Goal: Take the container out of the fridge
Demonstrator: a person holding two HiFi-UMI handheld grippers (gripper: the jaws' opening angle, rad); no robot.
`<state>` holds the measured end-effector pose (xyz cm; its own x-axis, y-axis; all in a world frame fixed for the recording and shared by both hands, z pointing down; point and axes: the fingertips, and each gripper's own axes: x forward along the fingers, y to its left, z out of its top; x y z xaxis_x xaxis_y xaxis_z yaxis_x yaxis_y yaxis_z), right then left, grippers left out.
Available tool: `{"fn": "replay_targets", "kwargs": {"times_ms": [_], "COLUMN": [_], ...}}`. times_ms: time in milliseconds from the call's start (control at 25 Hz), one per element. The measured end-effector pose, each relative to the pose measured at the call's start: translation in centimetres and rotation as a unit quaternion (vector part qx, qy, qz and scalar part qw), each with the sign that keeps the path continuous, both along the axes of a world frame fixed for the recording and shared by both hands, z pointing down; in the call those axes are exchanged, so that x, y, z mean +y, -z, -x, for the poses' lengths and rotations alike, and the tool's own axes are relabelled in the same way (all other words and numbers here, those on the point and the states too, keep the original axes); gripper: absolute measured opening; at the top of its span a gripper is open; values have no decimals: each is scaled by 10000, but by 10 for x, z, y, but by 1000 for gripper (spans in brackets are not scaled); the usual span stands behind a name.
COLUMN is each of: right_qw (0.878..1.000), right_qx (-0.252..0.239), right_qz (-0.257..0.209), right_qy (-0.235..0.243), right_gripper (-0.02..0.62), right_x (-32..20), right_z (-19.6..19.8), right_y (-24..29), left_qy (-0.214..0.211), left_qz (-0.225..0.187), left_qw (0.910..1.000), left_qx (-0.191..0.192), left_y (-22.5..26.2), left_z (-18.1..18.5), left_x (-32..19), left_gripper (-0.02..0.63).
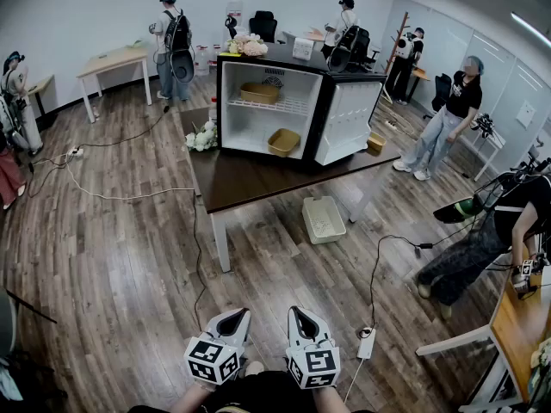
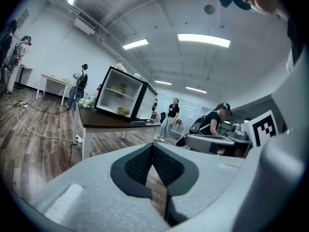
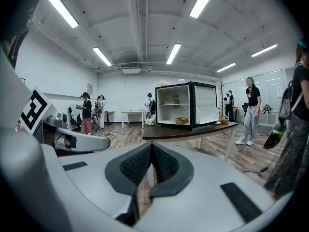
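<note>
A black mini fridge (image 1: 284,101) stands with its door (image 1: 347,120) swung open on a dark table (image 1: 250,179), far ahead of me. Inside, one tan container (image 1: 259,93) sits on the upper wire shelf and another tan container (image 1: 283,142) on the fridge floor. My left gripper (image 1: 238,311) and right gripper (image 1: 295,310) are side by side at the bottom of the head view, well short of the table, both shut and empty. The fridge (image 2: 120,98) shows beyond the shut left gripper (image 2: 152,145) in the left gripper view, and the fridge (image 3: 186,105) beyond the shut right gripper (image 3: 151,144) in the right gripper view.
A white basket (image 1: 325,219) lies on the wood floor under the table. A power strip (image 1: 366,344) and cables lie near my feet. White flowers (image 1: 201,138) sit left of the fridge. Several people stand around the room; one sits at a wooden desk (image 1: 516,325) to my right.
</note>
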<state>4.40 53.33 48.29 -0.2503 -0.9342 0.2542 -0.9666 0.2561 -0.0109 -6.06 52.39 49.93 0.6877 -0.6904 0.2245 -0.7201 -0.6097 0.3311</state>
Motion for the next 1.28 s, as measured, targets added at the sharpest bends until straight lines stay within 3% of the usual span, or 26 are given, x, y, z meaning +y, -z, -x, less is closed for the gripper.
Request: {"fn": "replay_targets", "kwargs": {"times_ms": [520,800,1280], "right_qw": [9999,9992,9988], "right_qx": [39,-401,-461], "right_qz": [71,6,62], "right_qy": [113,45,-122], "right_gripper": [6,8,8], "right_x": [2,-2,-26], "right_z": [4,-4,-21], "right_y": [-10,-8,-18], "left_qy": [88,173,154], "left_qz": [8,-14,47], "left_qw": [10000,9998,9999], "left_qx": [-35,-38,-44], "left_y": [-9,-8,-15], "left_z": [4,5,-9], "left_x": [1,1,-32], "left_gripper": [8,8,8]}}
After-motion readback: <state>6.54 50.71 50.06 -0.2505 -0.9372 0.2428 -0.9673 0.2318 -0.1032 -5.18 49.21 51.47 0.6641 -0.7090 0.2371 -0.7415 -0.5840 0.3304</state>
